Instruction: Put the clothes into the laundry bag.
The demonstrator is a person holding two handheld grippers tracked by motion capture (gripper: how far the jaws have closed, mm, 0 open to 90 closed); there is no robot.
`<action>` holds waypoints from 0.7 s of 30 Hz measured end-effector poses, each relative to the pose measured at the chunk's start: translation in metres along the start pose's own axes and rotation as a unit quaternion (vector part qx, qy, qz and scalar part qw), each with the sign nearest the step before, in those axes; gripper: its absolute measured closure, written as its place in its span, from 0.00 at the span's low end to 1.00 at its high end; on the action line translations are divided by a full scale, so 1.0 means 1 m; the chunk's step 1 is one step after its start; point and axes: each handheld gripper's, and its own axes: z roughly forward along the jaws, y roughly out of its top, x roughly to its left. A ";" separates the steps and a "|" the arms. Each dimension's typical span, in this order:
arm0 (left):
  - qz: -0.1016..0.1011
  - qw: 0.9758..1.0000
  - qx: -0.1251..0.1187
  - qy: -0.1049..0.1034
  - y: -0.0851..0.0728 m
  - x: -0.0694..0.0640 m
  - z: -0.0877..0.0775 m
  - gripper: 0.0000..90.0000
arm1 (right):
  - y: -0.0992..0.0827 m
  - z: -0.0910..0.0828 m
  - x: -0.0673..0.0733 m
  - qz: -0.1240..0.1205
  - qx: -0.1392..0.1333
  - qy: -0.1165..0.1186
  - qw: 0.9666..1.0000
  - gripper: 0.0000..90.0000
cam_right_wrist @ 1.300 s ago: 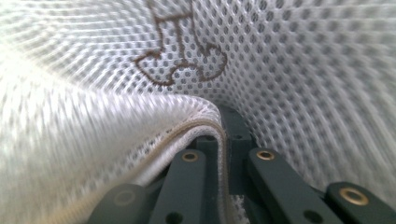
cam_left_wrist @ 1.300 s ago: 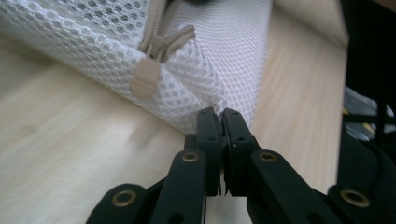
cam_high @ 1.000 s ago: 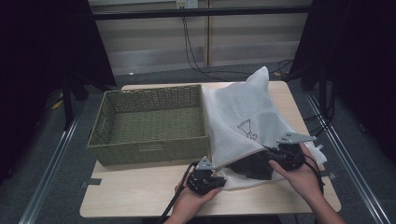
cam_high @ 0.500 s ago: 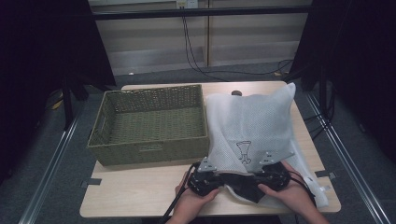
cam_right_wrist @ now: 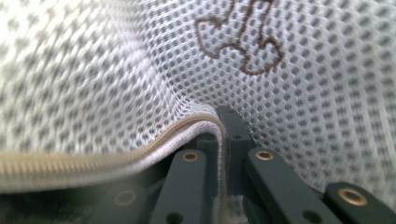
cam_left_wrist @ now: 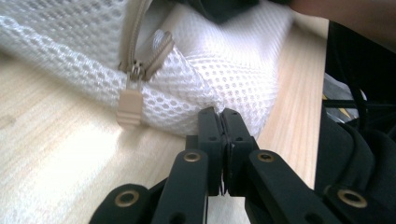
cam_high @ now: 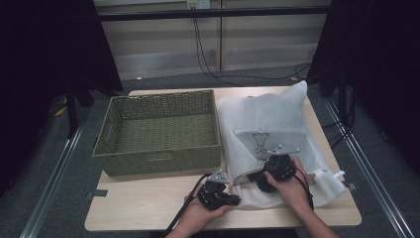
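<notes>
mesh bag lay flatter on table beside basket than a moment earlier | right gripper pinched its zipper edge | left gripper nipped the near corner | opening looked readied

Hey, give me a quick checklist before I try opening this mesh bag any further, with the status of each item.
1. Right gripper clamped on the zipper edge: ok, jaws closed with the tape pinched.
2. Left gripper gripping the mesh bag: cannot tell; jaws closed at the fabric corner, pinch not visible.
3. Zipper pull free: ok, hanging loose, held by neither gripper.
4. Woven basket ready and empty: ok.
5. Bag fully on the table: ok.
</notes>
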 end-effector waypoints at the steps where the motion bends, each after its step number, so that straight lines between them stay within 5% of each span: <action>1: 0.001 1.000 -0.001 0.001 0.000 0.000 0.000 0.98 | 0.001 0.002 -0.004 0.006 -0.002 -0.013 1.000 0.98; 4: 0.010 1.000 0.001 0.003 0.000 -0.002 0.000 0.99 | 0.006 0.010 -0.014 0.024 -0.011 -0.029 0.999 0.98; 6: 0.018 1.000 0.005 0.002 -0.001 -0.003 -0.001 0.99 | 0.009 0.014 -0.015 0.015 -0.013 -0.054 0.998 0.98; 11: 0.013 1.000 0.002 -0.002 -0.003 -0.001 -0.004 0.99 | 0.017 0.029 -0.022 -0.017 -0.013 -0.142 0.990 0.99; 13: 0.011 1.000 -0.002 0.001 -0.004 -0.002 -0.004 0.99 | 0.020 0.032 -0.027 -0.013 -0.010 -0.152 0.988 0.99; 17: 0.003 1.000 -0.008 0.008 -0.004 0.000 -0.004 0.98 | 0.019 0.027 -0.030 -0.009 -0.015 -0.123 0.992 0.98; 19: 0.006 1.000 -0.009 0.009 -0.004 0.000 -0.004 0.98 | 0.018 0.018 -0.031 0.007 -0.029 -0.078 0.997 0.98; 21: 0.002 1.000 -0.012 0.011 -0.004 0.000 -0.003 0.98 | 0.017 0.005 -0.027 0.001 -0.043 -0.063 0.997 0.98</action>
